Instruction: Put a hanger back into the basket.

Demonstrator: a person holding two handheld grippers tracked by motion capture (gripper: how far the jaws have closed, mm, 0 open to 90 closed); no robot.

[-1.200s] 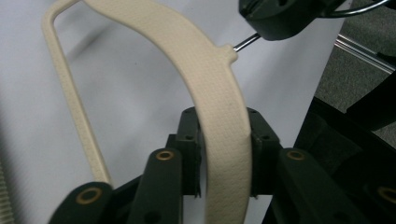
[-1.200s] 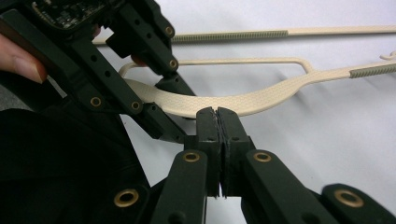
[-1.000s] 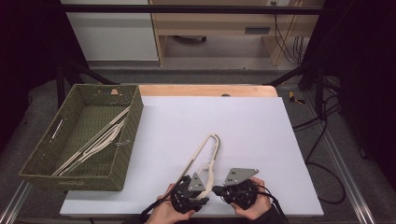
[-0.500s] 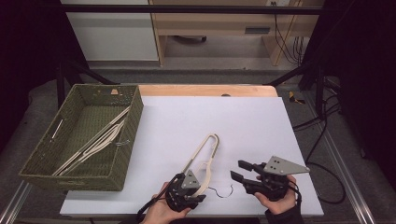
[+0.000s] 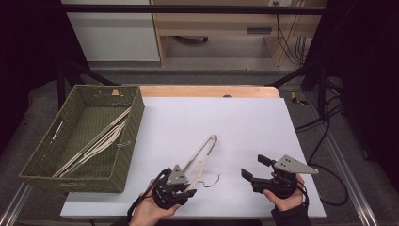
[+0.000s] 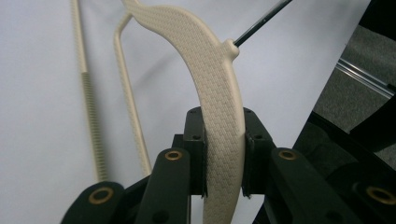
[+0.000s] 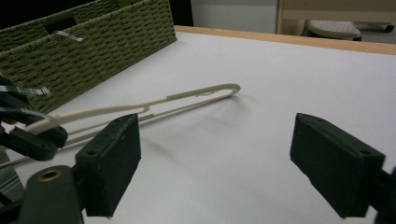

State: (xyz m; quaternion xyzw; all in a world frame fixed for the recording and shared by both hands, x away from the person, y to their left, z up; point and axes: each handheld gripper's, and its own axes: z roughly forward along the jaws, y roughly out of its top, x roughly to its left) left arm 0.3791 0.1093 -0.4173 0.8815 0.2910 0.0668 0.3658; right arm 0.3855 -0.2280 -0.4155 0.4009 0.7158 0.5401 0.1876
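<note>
High view: the cream hanger [image 5: 200, 155] lay on the white table [image 5: 244, 122], its middle clamped by the left gripper [image 5: 181, 184]. The right gripper [image 5: 254, 167] was held wide apart, nothing in it. No writing could be read on the basket [image 5: 124, 155].

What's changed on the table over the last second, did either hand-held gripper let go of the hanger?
The right hand-held gripper let go of the cream hanger and drew away to the right; its jaws now stand open, apart from it. The left hand-held gripper stays shut on the hanger's neck. The green basket and the hangers inside have not moved.
</note>
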